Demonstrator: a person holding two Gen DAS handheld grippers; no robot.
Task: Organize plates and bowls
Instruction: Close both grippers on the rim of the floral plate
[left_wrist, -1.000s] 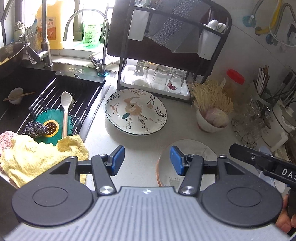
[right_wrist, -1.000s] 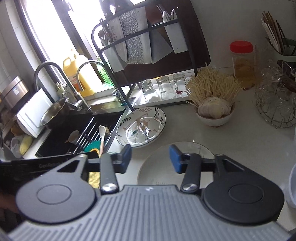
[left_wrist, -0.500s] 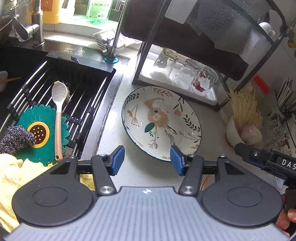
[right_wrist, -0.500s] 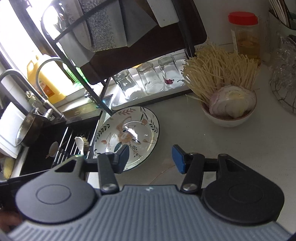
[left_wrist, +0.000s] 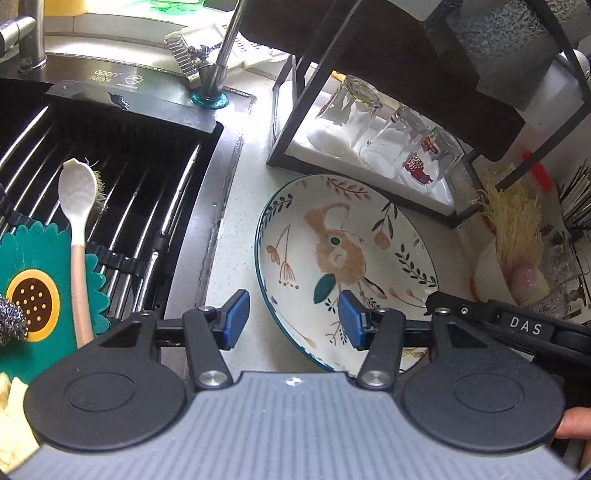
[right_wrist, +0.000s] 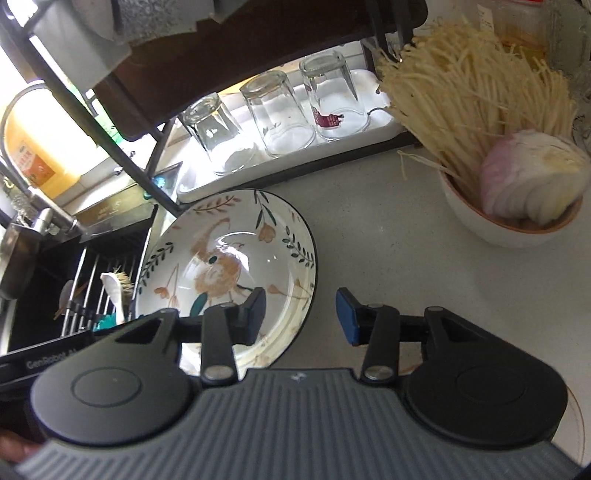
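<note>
A white plate with a rabbit and leaf pattern (left_wrist: 343, 258) lies flat on the counter in front of the dish rack; it also shows in the right wrist view (right_wrist: 229, 273). My left gripper (left_wrist: 291, 319) is open and empty, with the plate's near left rim between its fingers. My right gripper (right_wrist: 301, 319) is open and empty, straddling the plate's near right rim. A second plate's rim (right_wrist: 580, 424) shows at the lower right, mostly hidden under the right gripper.
A black dish rack (left_wrist: 373, 110) holds three upturned glasses (right_wrist: 273, 110) on a white tray. A bowl of enoki mushrooms and onion (right_wrist: 517, 192) stands at right. The sink (left_wrist: 110, 192) at left holds a spoon (left_wrist: 79, 236) and a green mat.
Both grippers have moved forward and down toward the patterned plate, which now sits between their fingers. The clear plate nearer me has slipped below view.
</note>
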